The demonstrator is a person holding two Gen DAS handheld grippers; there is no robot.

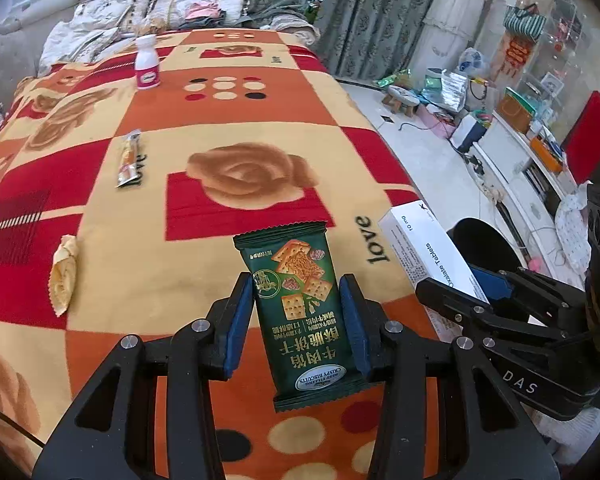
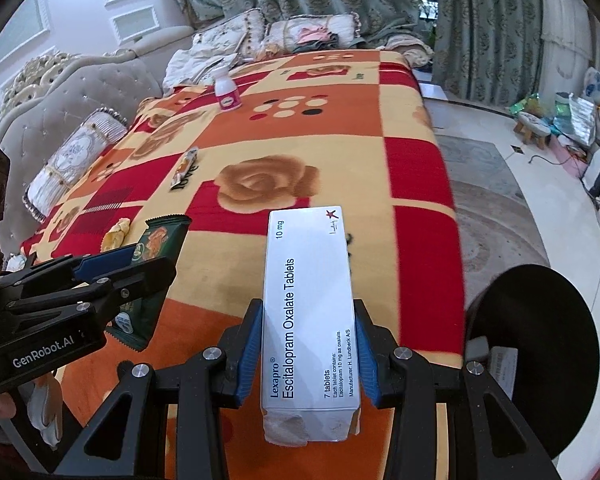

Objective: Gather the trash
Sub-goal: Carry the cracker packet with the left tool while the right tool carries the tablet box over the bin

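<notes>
My left gripper [image 1: 298, 292] is shut on a green biscuit packet [image 1: 304, 300], held above the patterned blanket [image 1: 180, 240]. To its right, my right gripper [image 2: 306, 316] is shut on a white tablet box [image 2: 308, 320], also lifted over the blanket. In the right wrist view the left gripper [image 2: 140, 256] shows at the left with the green packet [image 2: 156, 244]. A black bin [image 2: 540, 340] stands low at the right, beside the bed. On the blanket lie a crumpled yellow wrapper [image 1: 64, 276], a long snack wrapper [image 1: 129, 158] and a small white-and-pink bottle [image 1: 147, 63].
Pillows and bedding [image 1: 196, 8] pile up at the blanket's far end, with a grey tufted sofa [image 2: 80, 92] on the left. Right of the bed the floor holds a rug [image 2: 488, 216], a small stool [image 1: 402, 101] and clutter along a white cabinet [image 1: 516, 168].
</notes>
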